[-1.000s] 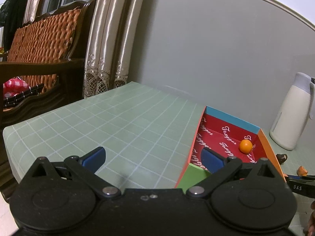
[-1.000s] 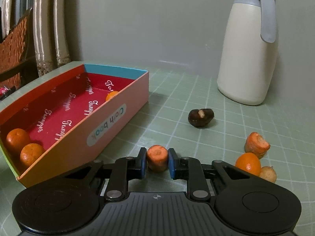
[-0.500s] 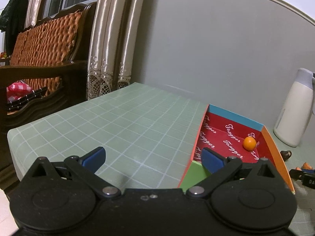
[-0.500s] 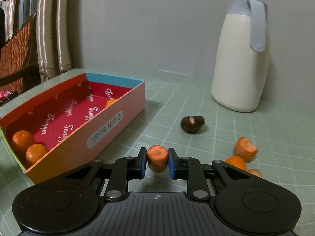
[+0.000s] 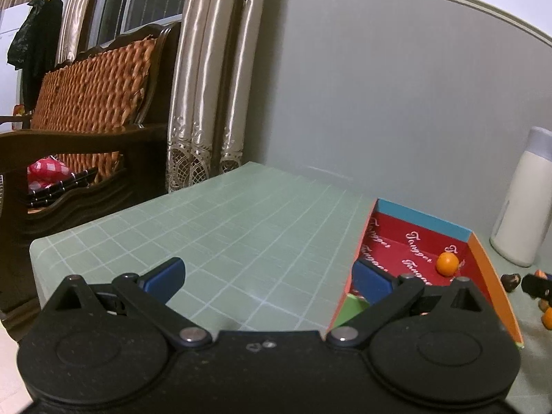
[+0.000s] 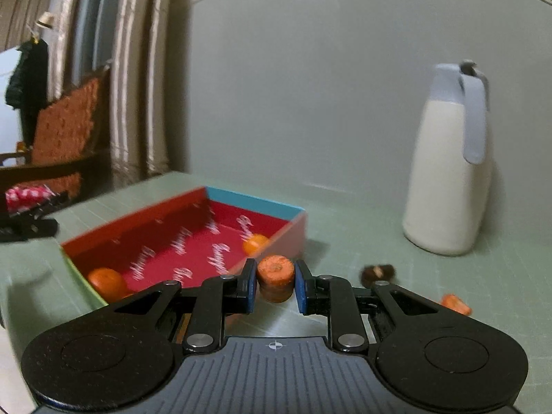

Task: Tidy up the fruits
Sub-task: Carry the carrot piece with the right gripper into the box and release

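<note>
1. Right gripper (image 6: 275, 286) was clamped on a carrot chunk (image 6: 276, 277) — cut face up, held clear of the table, near the box's (image 6: 291, 233) pink side wall, seemingly not yet over it.
2. Left gripper (image 5: 267, 277) sat spread wide w/ nothing between its blue pads, low over the green grid mat (image 5: 241, 227), its right pad overlapping the box's near corner.
3. Step in hand, prob.: carrying the chunk to the box. Next move likely calls for clearing the wall, then letting go over the red floor, clear of the small orange fruit (image 6: 254, 243) at the far end & another (image 6: 107, 281) near the front.
4. Left on the mat: a dark chestnut-like piece (image 6: 377, 272), another carrot chunk (image 6: 455, 304).
5. Writing — box floor carried repeated white script, approx. "Tangger", blurred. Cream thermos jug (image 6: 448, 186): no label seen.
</note>
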`<state>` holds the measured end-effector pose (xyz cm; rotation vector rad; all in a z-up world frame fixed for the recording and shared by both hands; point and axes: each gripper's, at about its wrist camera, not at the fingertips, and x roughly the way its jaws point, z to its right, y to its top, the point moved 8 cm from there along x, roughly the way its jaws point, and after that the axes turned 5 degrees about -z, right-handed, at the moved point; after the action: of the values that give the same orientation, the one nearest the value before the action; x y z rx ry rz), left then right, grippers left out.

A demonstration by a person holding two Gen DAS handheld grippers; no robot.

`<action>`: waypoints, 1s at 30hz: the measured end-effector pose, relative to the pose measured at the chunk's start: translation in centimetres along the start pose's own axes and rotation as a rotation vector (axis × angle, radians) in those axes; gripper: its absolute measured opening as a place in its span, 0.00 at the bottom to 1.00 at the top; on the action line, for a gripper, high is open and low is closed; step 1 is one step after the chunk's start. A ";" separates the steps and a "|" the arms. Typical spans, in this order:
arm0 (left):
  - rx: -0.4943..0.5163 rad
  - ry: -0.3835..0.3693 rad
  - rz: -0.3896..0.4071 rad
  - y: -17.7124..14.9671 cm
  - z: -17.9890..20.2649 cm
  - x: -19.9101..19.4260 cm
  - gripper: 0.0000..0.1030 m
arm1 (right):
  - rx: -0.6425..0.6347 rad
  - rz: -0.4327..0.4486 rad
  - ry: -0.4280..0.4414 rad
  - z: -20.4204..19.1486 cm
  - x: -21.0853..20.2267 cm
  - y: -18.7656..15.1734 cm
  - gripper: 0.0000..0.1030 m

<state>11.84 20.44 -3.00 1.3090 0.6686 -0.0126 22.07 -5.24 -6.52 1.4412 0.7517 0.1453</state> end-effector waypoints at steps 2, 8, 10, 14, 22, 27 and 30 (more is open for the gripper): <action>0.005 0.002 0.001 0.0 -0.2 0.1 0.94 | 0.003 0.018 0.014 -0.6 0.0 0.3 0.22; 0.058 0.012 -0.017 -0.4 -0.5 0.3 0.94 | -0.002 0.042 0.055 -2.6 0.9 0.8 0.22; 0.078 0.020 -0.016 -0.5 -0.6 0.2 0.94 | -0.002 0.046 0.067 -3.1 1.1 0.9 0.22; 0.094 0.033 -0.023 -0.8 -1.1 0.3 0.94 | -0.002 0.048 0.091 -4.3 1.7 1.0 0.22; 0.085 0.038 -0.027 -0.7 -1.8 0.4 0.94 | -0.034 0.050 0.126 -6.5 2.4 0.7 0.22; 0.089 0.035 -0.024 -0.6 -1.6 0.4 0.94 | -0.069 0.037 0.149 -7.6 2.8 0.5 0.22; 0.089 0.034 -0.023 -0.7 -1.4 0.4 0.94 | -0.055 0.072 0.124 -7.4 2.4 0.5 0.96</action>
<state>11.26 21.67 -3.91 1.3893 0.7194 -0.0392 20.06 2.26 -6.57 1.4171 0.7914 0.3111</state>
